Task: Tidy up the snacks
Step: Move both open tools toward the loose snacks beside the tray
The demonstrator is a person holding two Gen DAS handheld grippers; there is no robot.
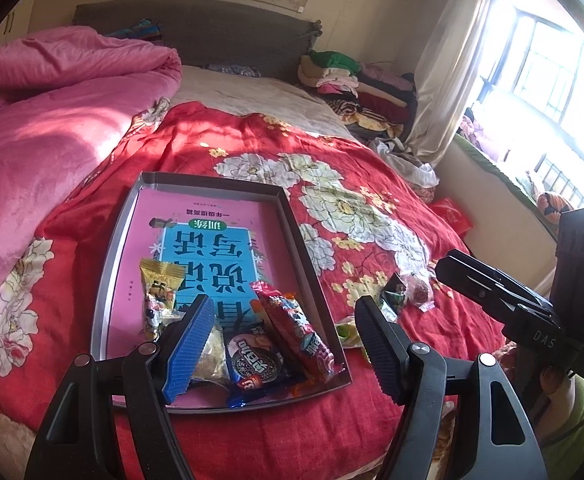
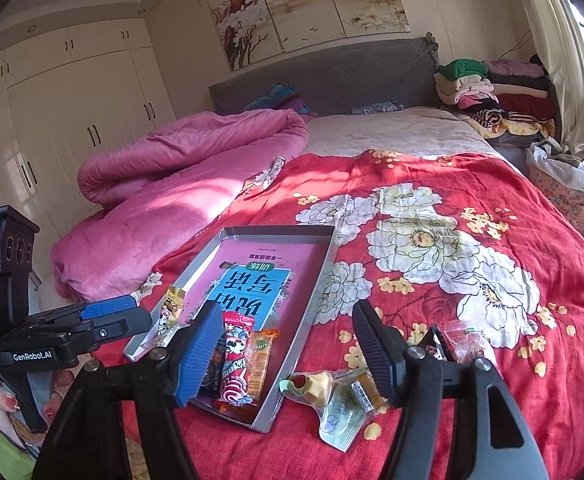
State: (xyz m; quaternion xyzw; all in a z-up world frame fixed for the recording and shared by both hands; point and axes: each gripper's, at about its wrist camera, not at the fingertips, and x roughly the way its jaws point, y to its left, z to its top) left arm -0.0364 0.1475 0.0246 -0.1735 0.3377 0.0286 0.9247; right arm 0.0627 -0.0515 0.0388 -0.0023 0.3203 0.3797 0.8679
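Observation:
A shallow grey tray lined with a pink book lies on the red flowered bedspread. Its near end holds a yellow packet, a pale packet, a dark blue biscuit packet and a red sausage packet. My left gripper hovers open over them, holding nothing. My right gripper is open and empty above the tray's right rim. Loose on the bedspread to its right lie a yellow-green packet, a pale green packet, a black packet and a clear-wrapped red sweet.
A pink quilt is heaped to the left of the tray. Folded clothes are stacked by the grey headboard. A red bag lies off the bed's right side, under the window. A hand with painted nails holds the left gripper.

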